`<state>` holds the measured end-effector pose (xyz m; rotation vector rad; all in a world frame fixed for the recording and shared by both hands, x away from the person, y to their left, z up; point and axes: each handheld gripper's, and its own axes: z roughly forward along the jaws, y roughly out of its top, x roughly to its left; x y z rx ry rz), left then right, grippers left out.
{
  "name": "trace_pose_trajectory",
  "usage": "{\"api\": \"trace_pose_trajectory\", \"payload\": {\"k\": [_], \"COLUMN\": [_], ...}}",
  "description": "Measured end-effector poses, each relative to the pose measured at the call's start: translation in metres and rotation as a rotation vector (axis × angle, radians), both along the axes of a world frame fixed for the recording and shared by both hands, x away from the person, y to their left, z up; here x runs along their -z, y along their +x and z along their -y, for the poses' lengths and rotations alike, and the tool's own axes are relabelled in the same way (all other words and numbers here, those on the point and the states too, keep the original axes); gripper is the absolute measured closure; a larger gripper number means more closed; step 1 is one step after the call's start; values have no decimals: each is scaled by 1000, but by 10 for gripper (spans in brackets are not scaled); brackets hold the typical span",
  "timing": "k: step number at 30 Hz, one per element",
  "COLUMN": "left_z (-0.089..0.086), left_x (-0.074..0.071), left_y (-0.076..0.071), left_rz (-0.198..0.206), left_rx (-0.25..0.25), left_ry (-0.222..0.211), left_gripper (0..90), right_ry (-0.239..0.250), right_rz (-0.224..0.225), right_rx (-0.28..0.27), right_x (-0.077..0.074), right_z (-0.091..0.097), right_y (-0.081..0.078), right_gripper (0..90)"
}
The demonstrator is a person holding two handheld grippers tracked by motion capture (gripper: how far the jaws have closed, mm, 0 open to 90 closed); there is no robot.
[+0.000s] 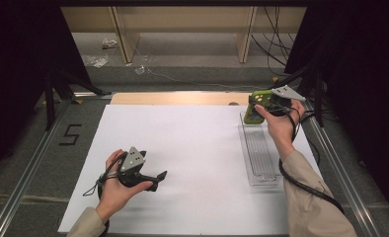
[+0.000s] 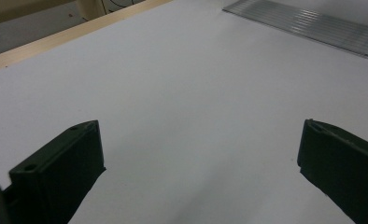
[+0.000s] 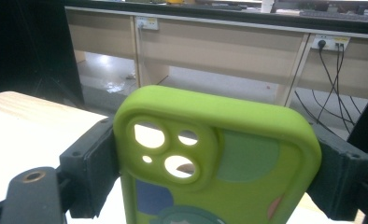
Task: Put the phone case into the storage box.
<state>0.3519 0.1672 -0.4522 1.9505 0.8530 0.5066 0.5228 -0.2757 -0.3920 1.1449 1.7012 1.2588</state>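
A lime-green phone case [image 3: 219, 158] with camera cut-outs and coloured patches stands between the jaws of my right gripper [image 3: 217, 168], which is shut on its two long sides. In the high view that gripper [image 1: 261, 106] holds the green case [image 1: 256, 107] above the far end of a clear ribbed tray [image 1: 260, 153] at the right of the white sheet. My left gripper [image 1: 153, 178] rests low over the white sheet near the front left, pointing right. Its jaws stand wide apart in the left gripper view [image 2: 201, 163] with only bare white sheet between them.
The white sheet [image 1: 182, 148] covers a wooden table [image 1: 173, 98]. The clear tray [image 2: 308, 23] lies far off in the left gripper view. Metal rails [image 1: 29, 168] run along both sides, with a "5" mark [image 1: 70, 134] at the left. Black cables [image 1: 306, 185] trail from the right gripper.
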Motion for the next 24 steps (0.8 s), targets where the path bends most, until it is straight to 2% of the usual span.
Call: {"api": "trace_pose_trajectory", "payload": {"k": [24], "left_z": [0], "left_x": [0], "left_y": [0], "left_rz": [0], "left_rx": [-1], "left_ry": [-2], "left_gripper": [0], "right_ry": [-4], "right_rz": [-20], "right_rx": [9], "right_x": [5], "right_z": [-1], "right_y": [5], "right_gripper": [165]}}
